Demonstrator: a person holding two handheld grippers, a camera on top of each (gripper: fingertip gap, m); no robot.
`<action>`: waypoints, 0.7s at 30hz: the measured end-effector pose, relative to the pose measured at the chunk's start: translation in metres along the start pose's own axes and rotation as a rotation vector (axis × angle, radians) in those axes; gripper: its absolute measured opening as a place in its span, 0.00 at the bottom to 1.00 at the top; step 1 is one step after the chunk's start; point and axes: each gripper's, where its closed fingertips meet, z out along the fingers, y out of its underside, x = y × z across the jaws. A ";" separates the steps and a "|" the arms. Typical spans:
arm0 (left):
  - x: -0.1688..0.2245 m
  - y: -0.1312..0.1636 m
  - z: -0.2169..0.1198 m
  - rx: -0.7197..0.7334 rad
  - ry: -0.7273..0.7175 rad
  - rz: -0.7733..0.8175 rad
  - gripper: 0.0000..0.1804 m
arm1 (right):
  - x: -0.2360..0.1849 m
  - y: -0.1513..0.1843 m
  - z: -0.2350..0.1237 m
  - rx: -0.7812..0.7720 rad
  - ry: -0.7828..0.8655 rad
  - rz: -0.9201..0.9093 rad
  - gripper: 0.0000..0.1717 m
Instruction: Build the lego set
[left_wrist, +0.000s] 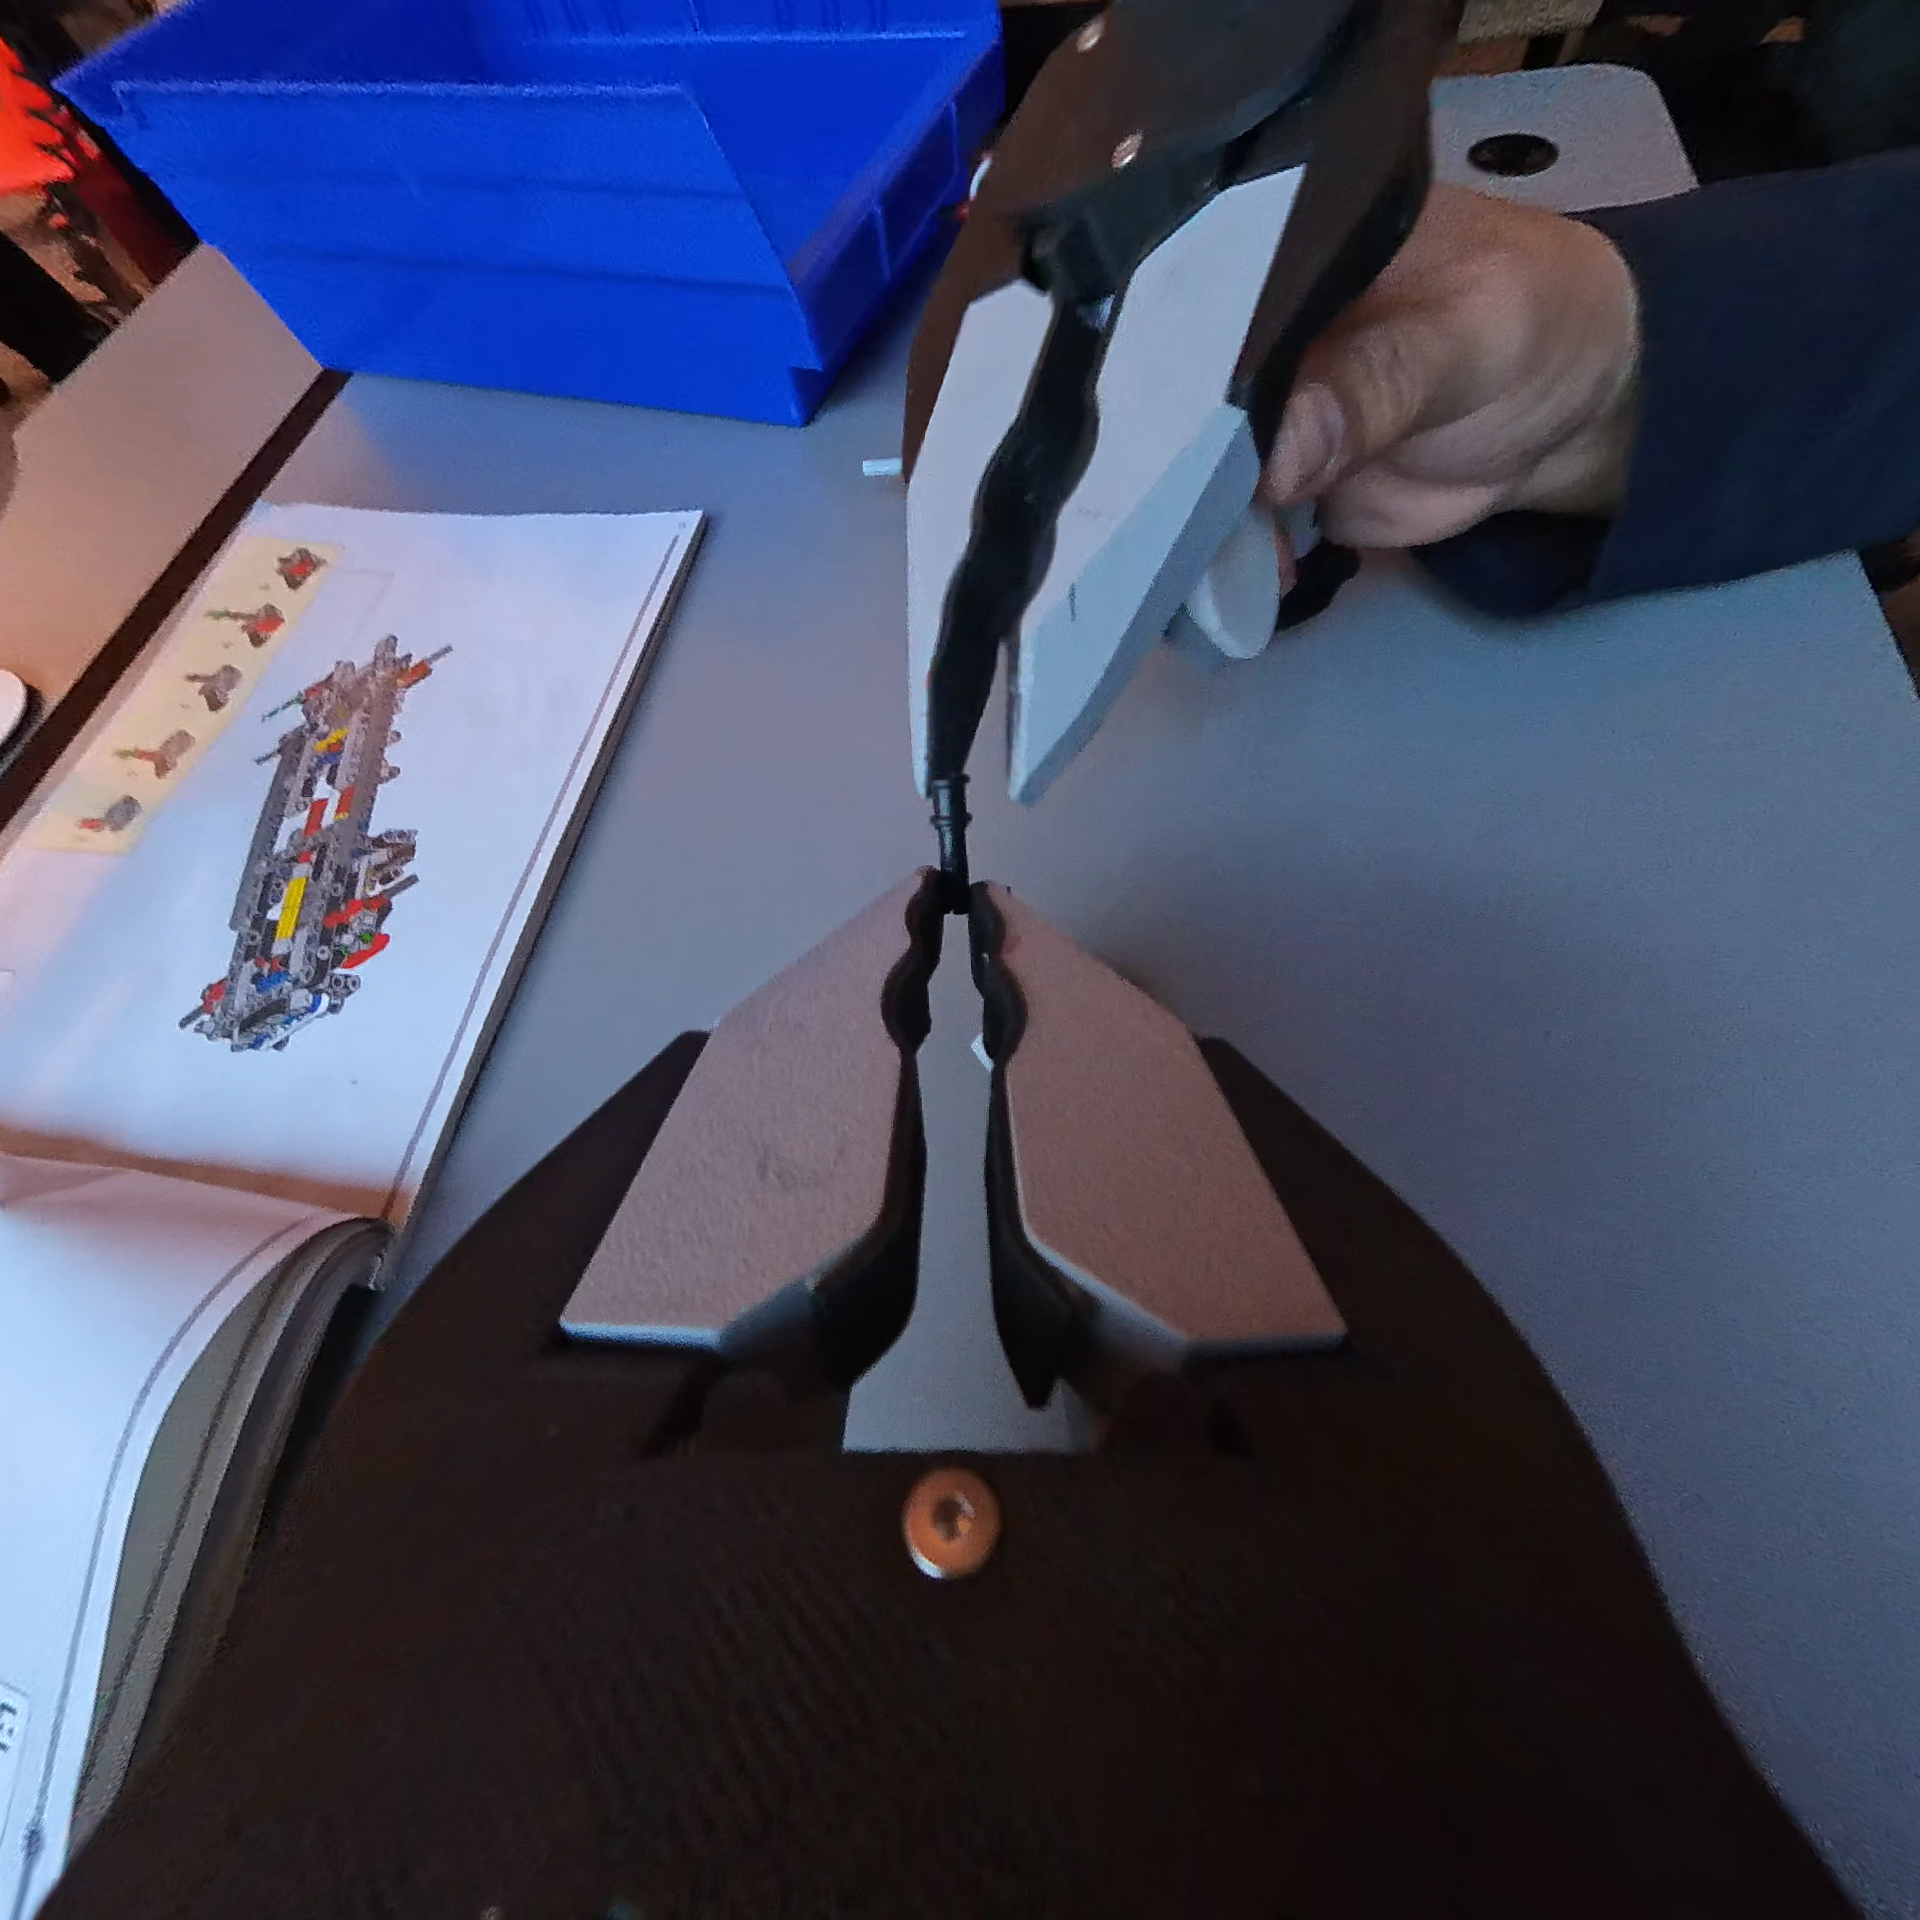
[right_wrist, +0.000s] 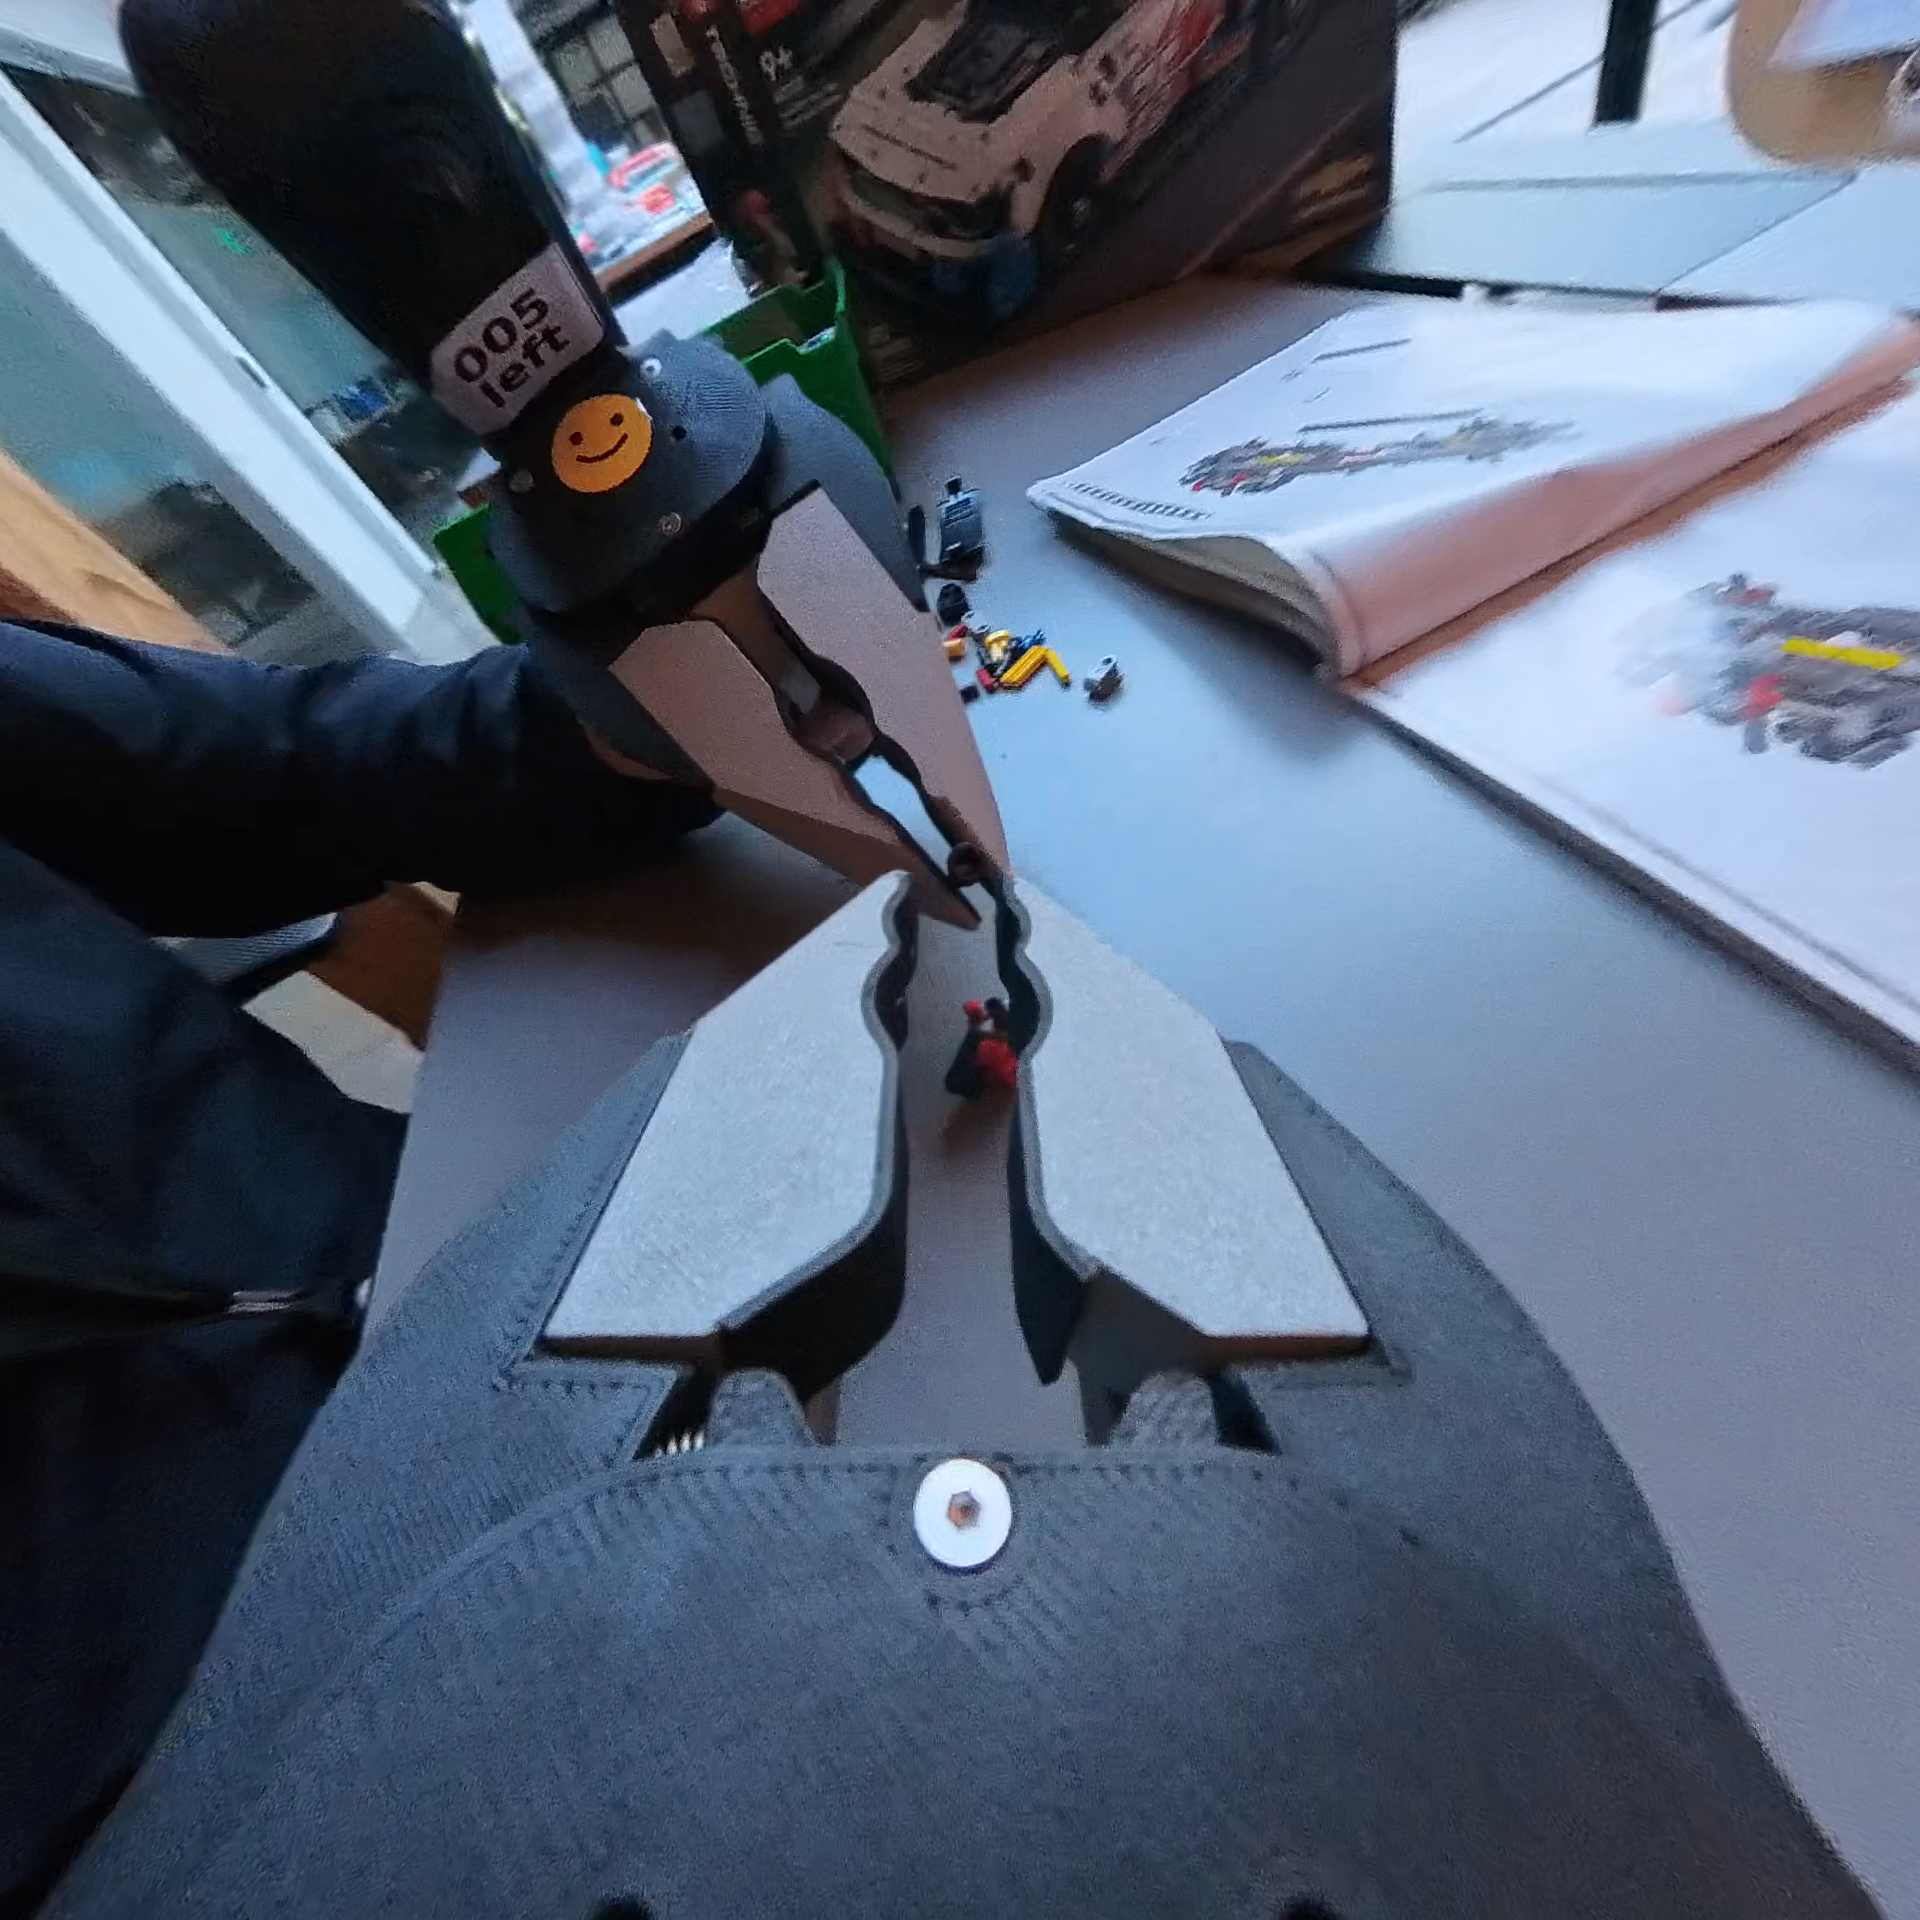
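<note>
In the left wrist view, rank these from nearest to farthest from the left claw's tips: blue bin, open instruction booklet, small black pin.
1. Small black pin: pinched at the left claw tips.
2. Open instruction booklet: on the table, left.
3. Blue bin: far back, upper left.

Grey table (right_wrist: 1455, 1039) in dim bluish light, glass window wall (right_wrist: 156, 395) beyond its edge

Two wrist views, close over the desk (left_wrist: 1455, 935).
Each looks forward along its own tongs, facing the other; both share the fingertip meeting point and open manual (left_wrist: 343, 779).
</note>
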 end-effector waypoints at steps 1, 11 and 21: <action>0.001 -0.001 0.000 0.006 0.008 0.008 0.01 | -0.001 0.001 0.001 -0.005 -0.010 0.006 0.08; 0.009 0.006 0.002 -0.032 0.047 0.058 0.02 | -0.001 0.005 0.006 -0.035 0.040 -0.068 0.02; 0.015 0.039 0.003 -0.312 0.444 0.140 0.20 | 0.009 0.017 0.000 -0.121 0.070 -0.003 0.02</action>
